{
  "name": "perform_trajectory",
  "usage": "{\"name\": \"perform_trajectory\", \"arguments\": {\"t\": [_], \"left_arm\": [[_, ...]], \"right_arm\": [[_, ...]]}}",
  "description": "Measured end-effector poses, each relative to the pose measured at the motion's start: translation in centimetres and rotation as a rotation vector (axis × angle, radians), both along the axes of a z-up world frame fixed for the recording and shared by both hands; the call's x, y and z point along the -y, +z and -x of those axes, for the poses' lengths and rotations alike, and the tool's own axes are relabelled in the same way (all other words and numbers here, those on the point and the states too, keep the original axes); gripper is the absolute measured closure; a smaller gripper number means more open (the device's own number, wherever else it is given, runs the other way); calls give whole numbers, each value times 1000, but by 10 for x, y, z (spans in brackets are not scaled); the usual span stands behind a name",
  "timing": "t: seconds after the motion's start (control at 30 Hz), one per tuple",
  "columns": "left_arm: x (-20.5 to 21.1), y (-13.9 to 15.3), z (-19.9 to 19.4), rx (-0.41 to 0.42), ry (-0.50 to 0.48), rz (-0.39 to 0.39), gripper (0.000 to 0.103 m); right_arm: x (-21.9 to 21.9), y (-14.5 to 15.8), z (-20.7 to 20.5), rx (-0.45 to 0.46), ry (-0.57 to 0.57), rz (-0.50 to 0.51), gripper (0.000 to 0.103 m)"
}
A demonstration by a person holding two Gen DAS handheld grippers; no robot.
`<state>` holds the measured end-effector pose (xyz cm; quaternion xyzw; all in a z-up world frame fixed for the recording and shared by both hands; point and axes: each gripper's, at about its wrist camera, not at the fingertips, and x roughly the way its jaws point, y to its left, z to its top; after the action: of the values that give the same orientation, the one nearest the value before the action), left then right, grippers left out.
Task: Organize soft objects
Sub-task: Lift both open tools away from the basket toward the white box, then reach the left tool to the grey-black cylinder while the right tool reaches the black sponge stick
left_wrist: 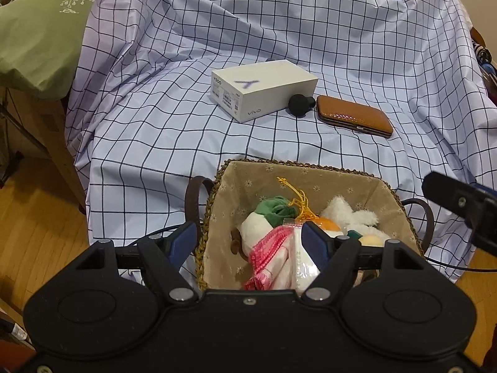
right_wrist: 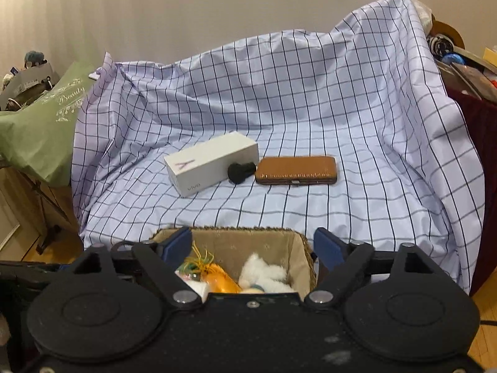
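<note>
A woven basket [left_wrist: 236,180] with a beige flowered liner stands at the near edge of the checked sheet. In it lie a white plush with a green top [left_wrist: 261,227], a pink-checked cloth in a clear packet [left_wrist: 270,258], an orange toy [left_wrist: 329,225] and a fluffy white plush [left_wrist: 348,214]. My left gripper [left_wrist: 248,244] straddles the basket's left wall, one pad outside and one among the toys; whether the pads press on anything is unclear. My right gripper [right_wrist: 253,245] hangs over the basket [right_wrist: 236,228] with its jaws wide apart and nothing in them. Below it lie the fluffy plush [right_wrist: 264,272] and the orange toy [right_wrist: 220,279].
Farther back on the sheet [left_wrist: 155,143] lie a white phone box [left_wrist: 261,90], a black round-headed object [left_wrist: 299,104] and a brown case [left_wrist: 354,115]. A green cushion [left_wrist: 37,37] sits at the left over a wooden floor [left_wrist: 37,223]. One of the right gripper's fingers [left_wrist: 447,192] shows at the right.
</note>
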<state>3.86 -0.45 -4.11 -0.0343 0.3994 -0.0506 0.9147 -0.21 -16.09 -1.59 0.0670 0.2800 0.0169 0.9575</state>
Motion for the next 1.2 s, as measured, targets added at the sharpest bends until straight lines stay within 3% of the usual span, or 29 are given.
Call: {"name": "perform_trajectory", "arguments": {"t": [0.23, 0.33, 0.6, 1.2], "left_arm": [[4, -1, -11, -15, -32, -15, 33], [3, -1, -17, -21, -34, -15, 25], [-2, 0, -41, -27, -39, -27, 25], [-20, 19, -146, 9, -64, -56, 25]], "right_arm": [[-1, 2, -14, 17, 12, 13, 8], [-2, 2, -21, 32, 7, 20, 2], [-9, 1, -53, 14, 37, 39, 2], [-13, -27, -146, -90, 75, 83, 3]]}}
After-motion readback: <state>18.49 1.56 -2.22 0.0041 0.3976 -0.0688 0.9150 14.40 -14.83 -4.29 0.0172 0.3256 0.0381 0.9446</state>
